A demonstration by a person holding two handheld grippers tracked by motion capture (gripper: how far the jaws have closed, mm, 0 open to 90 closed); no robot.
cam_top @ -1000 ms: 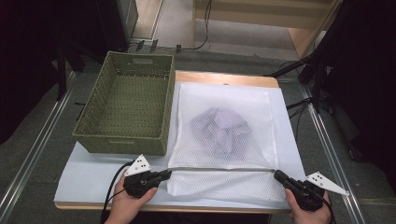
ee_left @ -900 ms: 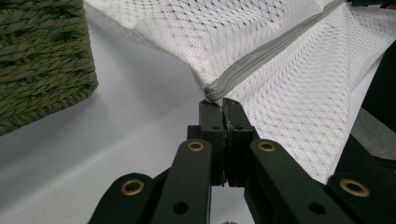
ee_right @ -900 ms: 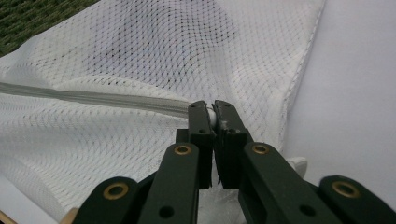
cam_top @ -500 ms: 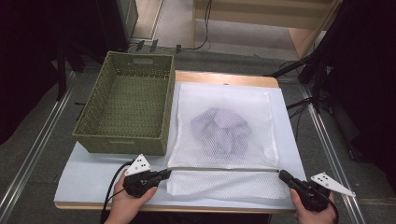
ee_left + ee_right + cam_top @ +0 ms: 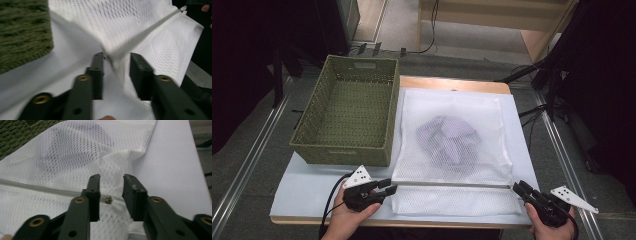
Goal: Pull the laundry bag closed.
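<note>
A white mesh laundry bag point(image 5: 452, 137) lies flat on the table with a purple-grey garment point(image 5: 447, 140) inside. Its zipper point(image 5: 452, 184) runs across the near end. My left gripper point(image 5: 390, 189) is at the zipper's left end. Its jaws have just been opening, and the zipper tape point(image 5: 140, 37) passes loosely between the left gripper point(image 5: 116, 58) jaws. My right gripper point(image 5: 518, 188) is at the zipper's right end. The jaws of this right gripper point(image 5: 111, 178) have also just been opening, with the metal zipper pull point(image 5: 108, 200) lying between them untouched.
An empty green woven basket point(image 5: 312, 145) stands at the left of the bag, touching its edge. The table point(image 5: 312, 200) has a white cover, and its near edge is just in front of my hands. Cables and dark stands are on the floor around it.
Both grippers held the zipper ends with jaws shut and now stand open around them. The right gripper has shifted slightly to the right. The bag has stayed flat.
</note>
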